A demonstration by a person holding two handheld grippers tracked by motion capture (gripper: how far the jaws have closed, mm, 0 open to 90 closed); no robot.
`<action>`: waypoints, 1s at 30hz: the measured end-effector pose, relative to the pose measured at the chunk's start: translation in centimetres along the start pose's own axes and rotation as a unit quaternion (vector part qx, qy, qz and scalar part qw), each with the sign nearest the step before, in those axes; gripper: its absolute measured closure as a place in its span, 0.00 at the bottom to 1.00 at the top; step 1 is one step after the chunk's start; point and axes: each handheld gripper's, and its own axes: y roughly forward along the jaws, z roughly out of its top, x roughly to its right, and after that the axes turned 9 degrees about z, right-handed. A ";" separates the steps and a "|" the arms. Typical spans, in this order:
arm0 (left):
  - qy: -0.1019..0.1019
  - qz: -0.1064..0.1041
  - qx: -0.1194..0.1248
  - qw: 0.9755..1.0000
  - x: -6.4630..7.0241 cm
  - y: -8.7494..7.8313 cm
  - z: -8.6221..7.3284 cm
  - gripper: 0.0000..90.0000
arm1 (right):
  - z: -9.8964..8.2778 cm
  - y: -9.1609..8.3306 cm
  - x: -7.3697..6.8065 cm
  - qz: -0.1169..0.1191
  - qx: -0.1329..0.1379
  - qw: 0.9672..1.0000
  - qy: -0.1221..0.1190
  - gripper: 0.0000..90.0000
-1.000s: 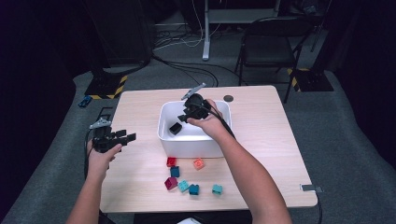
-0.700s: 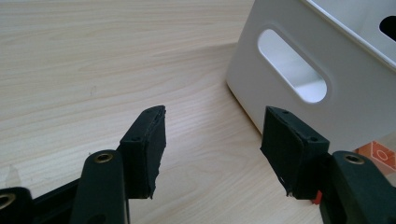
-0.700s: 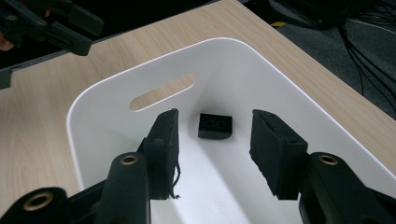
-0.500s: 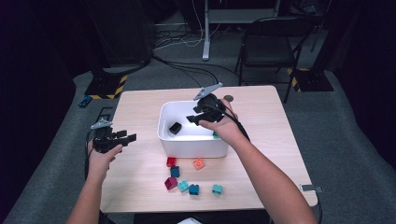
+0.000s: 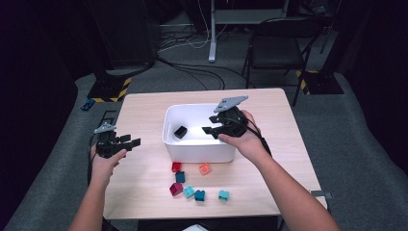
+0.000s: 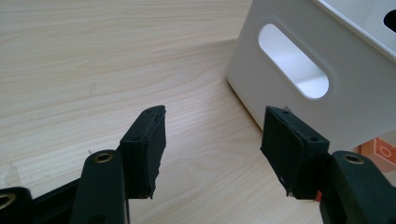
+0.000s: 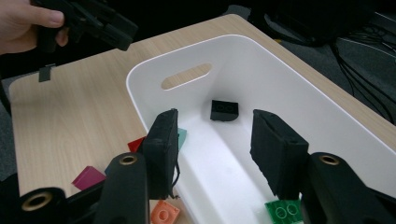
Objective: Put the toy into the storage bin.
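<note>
Right gripper (image 5: pixel 210 124) is being held over the right end of the white bin (image 5: pixel 169 120), jaws pointing in along its length; the jaws have just been opening and are standing apart with nothing between them. Black brick (image 7: pixel 223 110) is lying alone on the bin floor toward the far end in the right gripper view, near the end wall with the handle slot, well apart from the pads. A green brick (image 7: pixel 284 210) is glimpsed at the bottom edge of that view, partly hidden by the jaw.

Left gripper (image 5: pixel 129 141) is being held above bare table (image 5: pixel 139 110) to the left of the bin, jaws spread wide and empty, aimed toward the bin's slotted end wall (image 6: pixel 299 65).

Loose bricks are lying on the table just in front of the bin: red (image 5: pixel 177 166), orange (image 5: pixel 205 169), dark blue (image 5: pixel 180 177), magenta (image 5: pixel 175 188), and three teal ones (image 5: pixel 200 195)
</note>
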 end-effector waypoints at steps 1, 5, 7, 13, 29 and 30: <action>0.000 0.000 0.000 1.000 0.0 0.0 0.0 0.44 | -0.1 -0.1 -0.2 0.001 0.003 1.000 0.000 0.57; 0.000 0.000 0.000 1.000 -0.1 0.0 0.0 0.44 | -0.7 -0.5 -1.1 0.002 0.002 1.000 -0.002 0.57; 0.000 0.000 -0.001 1.000 0.0 0.0 0.0 0.44 | -1.0 -0.6 -1.5 0.006 0.004 1.000 -0.003 0.57; -0.002 0.001 0.002 1.000 0.0 -0.1 0.0 0.44 | -2.0 -0.8 -3.2 0.009 0.011 1.000 -0.016 0.57; 0.003 0.002 -0.003 1.000 0.1 0.1 -0.1 0.44 | -7.9 1.0 -5.0 0.016 -0.004 1.000 -0.012 0.56; 0.002 0.001 -0.003 1.000 0.1 0.1 -0.1 0.44 | -8.2 1.1 -5.0 0.016 -0.005 1.000 -0.008 0.56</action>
